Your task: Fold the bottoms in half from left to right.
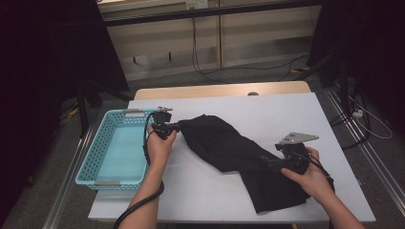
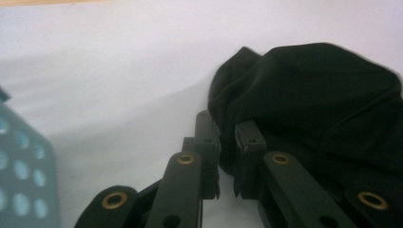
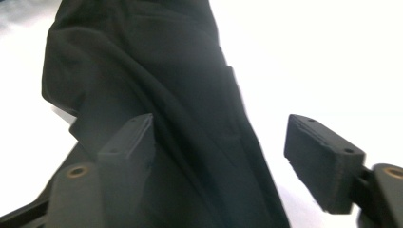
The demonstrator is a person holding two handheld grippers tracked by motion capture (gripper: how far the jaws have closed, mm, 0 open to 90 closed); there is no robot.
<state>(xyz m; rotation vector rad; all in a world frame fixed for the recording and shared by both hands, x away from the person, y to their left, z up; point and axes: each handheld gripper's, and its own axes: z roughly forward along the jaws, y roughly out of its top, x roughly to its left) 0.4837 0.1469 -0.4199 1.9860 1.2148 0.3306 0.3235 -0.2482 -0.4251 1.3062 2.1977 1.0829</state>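
I have the left gripper [image 1: 177,127] with its jaws clamped on the edge of the black garment [image 1: 224,145] lying across the bench [image 1: 267,107] beside the turquoise basket [image 1: 95,157], while my right gripper [image 1: 267,162] straddles the cloth, jaws apart, ready to pinch.

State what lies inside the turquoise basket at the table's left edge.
The turquoise basket shows only its bare pale floor and perforated walls in the high view; nothing lies in it. Its near right corner is hidden behind the person's left hand, so that spot cannot be checked.
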